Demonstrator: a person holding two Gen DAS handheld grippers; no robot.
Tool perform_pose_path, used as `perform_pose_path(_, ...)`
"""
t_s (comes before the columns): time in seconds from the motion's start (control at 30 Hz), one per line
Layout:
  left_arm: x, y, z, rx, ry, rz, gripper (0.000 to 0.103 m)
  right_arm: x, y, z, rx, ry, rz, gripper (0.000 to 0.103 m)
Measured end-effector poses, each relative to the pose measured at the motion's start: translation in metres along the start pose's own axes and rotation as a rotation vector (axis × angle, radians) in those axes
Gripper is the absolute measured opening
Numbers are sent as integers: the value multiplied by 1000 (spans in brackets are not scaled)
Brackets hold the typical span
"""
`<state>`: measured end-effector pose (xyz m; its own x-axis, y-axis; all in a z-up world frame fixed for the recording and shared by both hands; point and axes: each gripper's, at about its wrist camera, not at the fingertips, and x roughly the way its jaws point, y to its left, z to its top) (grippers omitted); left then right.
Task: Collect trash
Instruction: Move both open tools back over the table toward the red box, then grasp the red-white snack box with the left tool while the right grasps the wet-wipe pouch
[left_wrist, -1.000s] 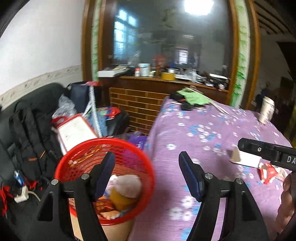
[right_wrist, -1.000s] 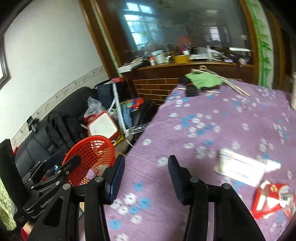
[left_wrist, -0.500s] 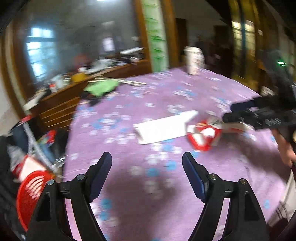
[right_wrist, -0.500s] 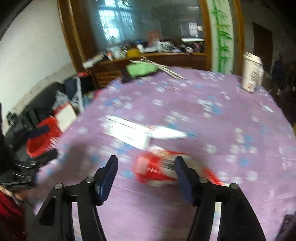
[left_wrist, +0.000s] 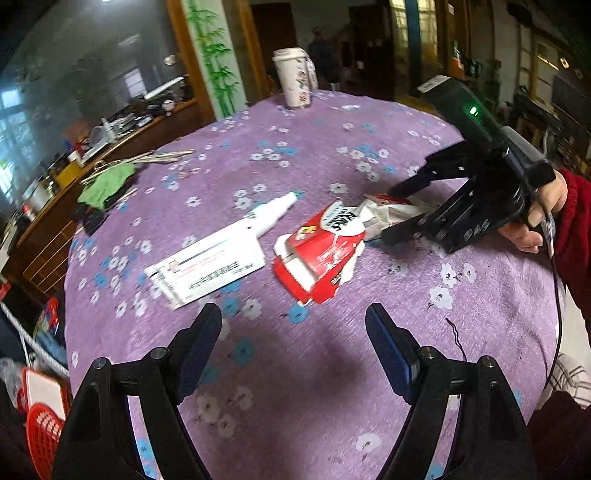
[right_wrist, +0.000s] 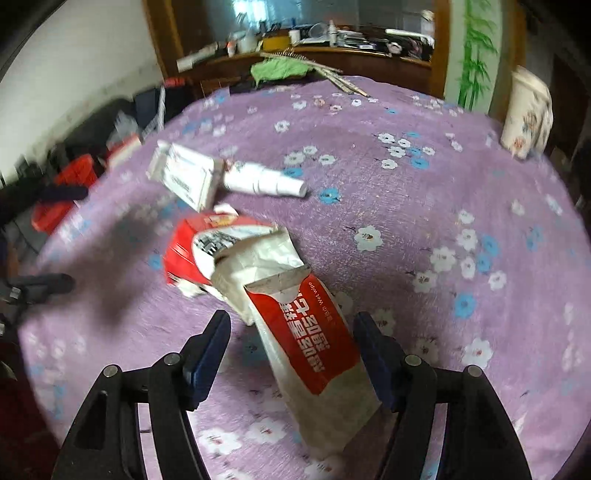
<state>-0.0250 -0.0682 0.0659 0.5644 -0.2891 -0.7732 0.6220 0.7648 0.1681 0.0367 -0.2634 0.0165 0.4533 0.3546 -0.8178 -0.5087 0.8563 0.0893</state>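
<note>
Jaws spread on both: the right gripper (right_wrist: 291, 352) straddles the torn red wrapper (right_wrist: 314, 332) to pinch it — the left gripper (left_wrist: 293, 345) hovers empty, likely next for the white box (left_wrist: 207, 269).

wall: white (right_wrist: 74, 55) | window: bright (right_wrist: 258, 11) | counter: wooden (right_wrist: 369, 61)

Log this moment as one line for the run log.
left gripper: open, empty | right gripper: open, straddling wet wipe packet | red basket: floor

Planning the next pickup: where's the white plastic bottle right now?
The white plastic bottle lies on its side on the purple floral tablecloth, its base against the white printed carton, just beyond the torn red-and-white wrapper.
</note>
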Motion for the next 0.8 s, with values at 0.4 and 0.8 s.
perform_pose_path(0.4, 51, -27, 30, 78, 50, 30, 79, -26, 14, -25, 76, -27, -108, 42)
perform_pose_path(0.8, 94, -27, 40, 8, 45, 47, 63, -61, 4, -36, 232, -131, -67, 43)
